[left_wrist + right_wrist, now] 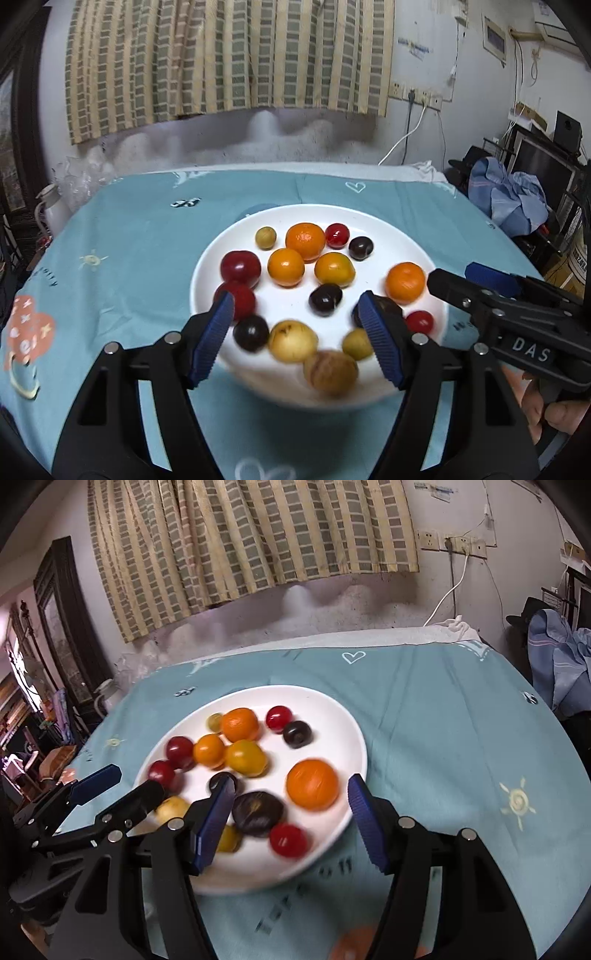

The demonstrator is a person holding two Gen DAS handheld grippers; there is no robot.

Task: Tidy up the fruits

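A white plate (373,221) on a teal tablecloth holds several small fruits: oranges (305,240), red ones (240,268), dark purple ones (325,299), yellow ones (292,340) and a brown one (331,373). My left gripper (297,339) is open and empty, its blue pads straddling the plate's near fruits. My right gripper (291,821) is open and empty over the plate's (343,716) right near side, around a red fruit (289,840) and a dark fruit (258,813), beside an orange (312,784). Each gripper shows in the other's view: the right one (476,284), the left one (122,786).
The teal tablecloth (129,236) covers the table, with its edges falling away at left and right. A curtain and a wall with sockets stand behind. A white kettle (51,206) sits at the far left. Blue clothes (509,199) lie at the right.
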